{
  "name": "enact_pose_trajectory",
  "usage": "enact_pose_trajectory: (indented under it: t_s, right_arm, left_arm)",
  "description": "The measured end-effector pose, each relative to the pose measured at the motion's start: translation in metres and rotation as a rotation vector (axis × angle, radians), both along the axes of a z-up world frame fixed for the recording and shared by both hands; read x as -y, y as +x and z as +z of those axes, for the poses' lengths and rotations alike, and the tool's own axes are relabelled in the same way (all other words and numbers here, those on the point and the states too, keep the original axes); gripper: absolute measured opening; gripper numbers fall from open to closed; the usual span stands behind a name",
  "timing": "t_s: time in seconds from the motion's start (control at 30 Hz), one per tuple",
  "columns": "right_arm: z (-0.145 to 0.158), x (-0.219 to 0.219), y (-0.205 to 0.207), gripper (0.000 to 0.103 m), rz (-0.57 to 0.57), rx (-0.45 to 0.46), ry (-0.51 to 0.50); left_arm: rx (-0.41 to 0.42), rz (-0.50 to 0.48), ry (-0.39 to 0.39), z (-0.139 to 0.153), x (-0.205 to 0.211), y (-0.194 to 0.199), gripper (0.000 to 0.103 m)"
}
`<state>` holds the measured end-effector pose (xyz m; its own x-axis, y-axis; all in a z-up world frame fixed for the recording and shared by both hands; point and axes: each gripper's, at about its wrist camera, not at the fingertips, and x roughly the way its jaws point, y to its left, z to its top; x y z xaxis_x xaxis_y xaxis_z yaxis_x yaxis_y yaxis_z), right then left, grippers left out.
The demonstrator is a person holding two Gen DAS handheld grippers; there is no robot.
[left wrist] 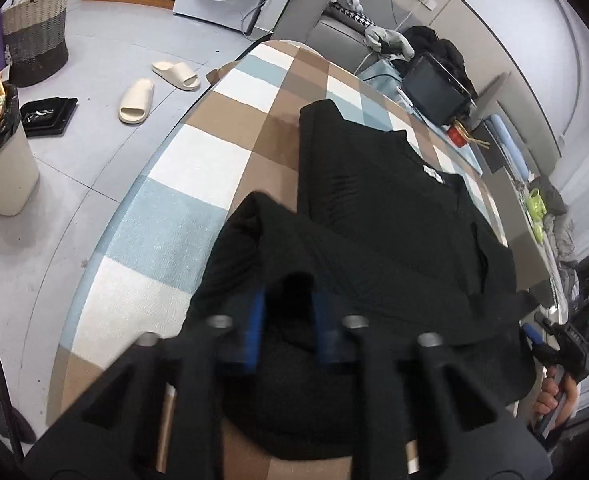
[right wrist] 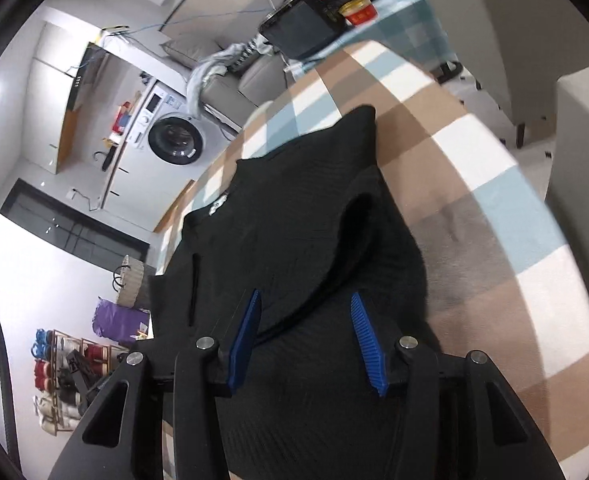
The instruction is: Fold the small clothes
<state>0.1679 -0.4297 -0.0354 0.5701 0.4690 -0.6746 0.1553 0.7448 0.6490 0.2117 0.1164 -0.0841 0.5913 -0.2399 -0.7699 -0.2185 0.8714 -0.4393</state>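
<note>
A black ribbed knit top (left wrist: 374, 200) lies on a table under a brown, white and light-blue checked cloth (left wrist: 198, 168). A white label (left wrist: 432, 172) marks its neck. My left gripper (left wrist: 290, 312) is shut on a bunched fold at the top's near edge, and the fabric bulges between the blue pads (left wrist: 257, 320). In the right wrist view the same top (right wrist: 294, 208) spreads over the checked cloth (right wrist: 474, 168). My right gripper (right wrist: 306, 312) stands open just above it, and its blue pads (right wrist: 250, 328) are apart from the fabric. A hand (left wrist: 554, 396) shows at the far right.
A dark tablet (left wrist: 434, 88) and a red cup (left wrist: 456, 134) sit at the table's far end. On the floor to the left are two cream slippers (left wrist: 138, 100), a woven basket (left wrist: 36, 36) and a lined bin (left wrist: 2, 160). A washing machine (right wrist: 176, 140) stands behind.
</note>
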Motion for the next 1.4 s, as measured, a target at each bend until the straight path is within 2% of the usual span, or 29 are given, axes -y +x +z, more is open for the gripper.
enact_pose_trajectory:
  t_s: [0.07,0.23,0.27,0.3,0.33,0.4,0.53,0.67,0.73,0.8,0.83,0.93,1.13,1.17,1.3,1.4]
  right_arm:
    - [0.001,-0.003,0.006,0.048,0.004,0.007,-0.001]
    - [-0.002,-0.003,0.025,0.047,-0.026,0.005,0.017]
    - [-0.004,-0.002,0.029,0.041,-0.038,0.003,0.017]
    - [-0.007,-0.001,0.033,0.027,-0.059,-0.008,0.016]
    - [-0.009,0.0,0.038,0.018,-0.076,-0.018,0.018]
    - [-0.009,0.001,0.044,0.008,-0.086,-0.013,0.015]
    - [0.001,0.0,0.059,0.008,-0.095,0.002,0.003]
    - [0.013,-0.001,0.064,0.013,-0.078,0.014,-0.013]
    - [0.018,0.002,0.06,0.023,-0.086,0.037,-0.011]
    - [0.024,0.005,0.055,0.033,-0.085,0.054,-0.044]
    - [0.025,0.006,0.053,0.034,-0.085,0.049,-0.062]
    - [0.02,0.008,0.051,0.035,-0.06,0.012,-0.056]
    - [-0.007,-0.006,0.07,0.038,-0.01,-0.073,-0.009]
    - [-0.008,-0.009,0.072,0.038,-0.01,-0.076,-0.014]
    - [-0.001,-0.014,0.073,0.044,0.01,-0.078,-0.089]
    - [0.008,-0.009,0.059,0.045,0.013,-0.071,-0.176]
  left_arm:
    - [0.02,0.009,-0.027,0.002,-0.001,0.002,0.007]
    - [0.069,0.019,-0.086,0.016,-0.008,0.011,0.005]
    - [0.082,0.022,-0.093,0.019,-0.008,0.013,0.005]
    - [0.093,0.024,-0.095,0.023,-0.008,0.016,0.005]
    - [0.101,0.026,-0.094,0.026,-0.009,0.017,0.005]
    - [0.118,0.026,-0.09,0.033,-0.008,0.023,0.005]
    - [0.154,0.016,-0.067,0.047,-0.005,0.042,0.005]
    - [0.16,0.063,-0.103,0.05,-0.009,0.066,0.006]
    - [0.142,0.078,-0.103,0.049,-0.01,0.073,0.021]
    - [0.143,0.103,-0.076,0.051,-0.013,0.074,0.058]
    - [0.153,0.117,-0.068,0.052,-0.014,0.072,0.06]
    - [0.168,0.123,-0.041,0.054,-0.018,0.069,0.061]
    - [0.087,0.122,0.006,0.035,-0.022,0.059,0.061]
    - [0.061,0.116,0.034,0.031,-0.022,0.056,0.061]
    - [0.008,0.107,0.116,0.012,-0.024,0.04,0.062]
    - [-0.046,0.077,0.122,-0.002,-0.026,0.031,0.062]
